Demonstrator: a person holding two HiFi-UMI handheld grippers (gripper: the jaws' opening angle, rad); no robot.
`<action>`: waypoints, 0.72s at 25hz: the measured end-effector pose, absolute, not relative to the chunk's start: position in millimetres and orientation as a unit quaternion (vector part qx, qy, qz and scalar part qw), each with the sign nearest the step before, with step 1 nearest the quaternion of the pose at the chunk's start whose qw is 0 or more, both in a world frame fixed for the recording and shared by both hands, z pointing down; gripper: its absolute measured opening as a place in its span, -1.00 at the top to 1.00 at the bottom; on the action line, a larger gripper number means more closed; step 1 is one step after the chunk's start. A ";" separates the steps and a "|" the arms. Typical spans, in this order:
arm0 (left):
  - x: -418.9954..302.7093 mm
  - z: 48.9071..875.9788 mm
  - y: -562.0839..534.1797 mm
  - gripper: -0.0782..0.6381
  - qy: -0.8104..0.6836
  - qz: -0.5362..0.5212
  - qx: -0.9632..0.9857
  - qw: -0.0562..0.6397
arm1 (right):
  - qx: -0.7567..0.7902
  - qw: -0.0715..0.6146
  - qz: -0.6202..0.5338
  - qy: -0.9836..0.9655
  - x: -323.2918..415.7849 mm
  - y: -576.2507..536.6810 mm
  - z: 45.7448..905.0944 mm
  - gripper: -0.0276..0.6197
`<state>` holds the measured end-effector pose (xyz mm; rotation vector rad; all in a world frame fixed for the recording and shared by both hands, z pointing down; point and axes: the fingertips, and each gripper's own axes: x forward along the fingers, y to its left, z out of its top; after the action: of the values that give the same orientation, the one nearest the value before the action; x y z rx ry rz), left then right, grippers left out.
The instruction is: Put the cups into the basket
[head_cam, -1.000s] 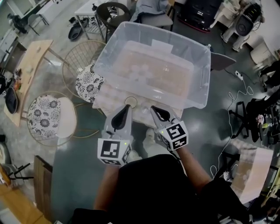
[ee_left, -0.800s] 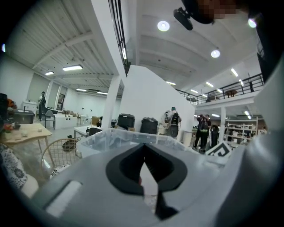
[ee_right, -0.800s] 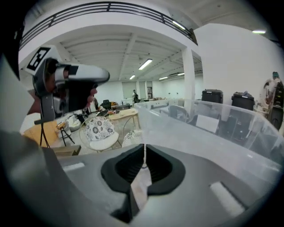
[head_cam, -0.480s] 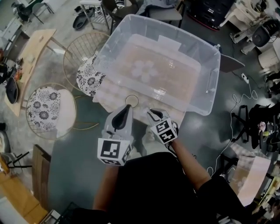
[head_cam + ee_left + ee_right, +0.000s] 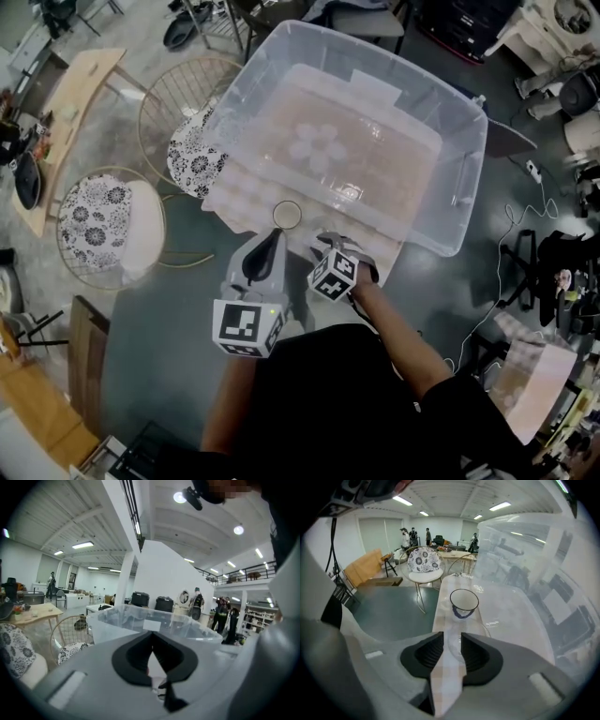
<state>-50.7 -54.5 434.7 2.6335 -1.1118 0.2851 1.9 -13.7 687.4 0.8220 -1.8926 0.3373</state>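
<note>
A big clear plastic bin (image 5: 457,178) serves as the basket on a table with a pale checked cloth (image 5: 228,200). A clear cup with a dark rim (image 5: 287,215) stands on the cloth in front of the bin, also seen in the right gripper view (image 5: 464,601). My left gripper (image 5: 273,236) hovers just short of it, tips together (image 5: 151,635). My right gripper (image 5: 332,246) points steeply down at the cloth. Its jaws have just been opening and a second, faint clear cup (image 5: 454,649) sits between them (image 5: 452,641), with the pads not pressing on it.
Two round chairs with flower-print cushions (image 5: 111,234) (image 5: 190,161) stand left of the table. A wooden table (image 5: 67,103) is further left. Cables (image 5: 500,281) trail over the green floor at the right. The bin's wall (image 5: 525,550) rises close on the right gripper's right.
My right gripper has dropped toward the cloth, tipped downward and opened its jaws. The left gripper has sunk a little. The bin looks closer and larger.
</note>
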 end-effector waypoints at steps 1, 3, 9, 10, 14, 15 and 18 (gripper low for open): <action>-50.9 435.9 -54.6 0.76 -0.384 0.100 0.908 0.135 | 0.331 0.514 0.134 -0.780 2.0 -13.3 693.4 0.54; -52.6 438.2 -55.5 0.76 -0.386 0.102 0.906 0.137 | 0.314 0.538 0.118 -0.774 1.6 -13.7 704.1 0.54; -60.1 445.6 -57.5 0.76 -0.397 0.108 0.900 0.145 | 0.267 0.607 0.056 -0.747 -0.2 -12.1 729.3 0.54; -60.8 446.4 -57.5 0.76 -0.398 0.109 0.899 0.145 | 0.263 0.614 0.047 -0.743 0.1 -11.9 732.8 0.54; -63.0 447.0 -58.9 0.76 -0.400 0.111 0.898 0.144 | 0.264 0.629 0.028 -0.731 2.4 -15.9 738.6 0.61; -63.8 446.8 -59.2 0.76 -0.401 0.110 0.898 0.145 | 0.262 0.630 0.027 -0.730 2.3 -16.2 738.9 0.61; -65.5 447.2 -59.4 0.76 -0.406 0.109 0.895 0.148 | 0.250 0.636 0.014 -0.730 0.4 -14.3 739.8 0.64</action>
<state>-65.5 -59.4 447.2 2.5746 -1.1677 0.3149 0.4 -14.3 739.8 0.5715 -1.6664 0.0330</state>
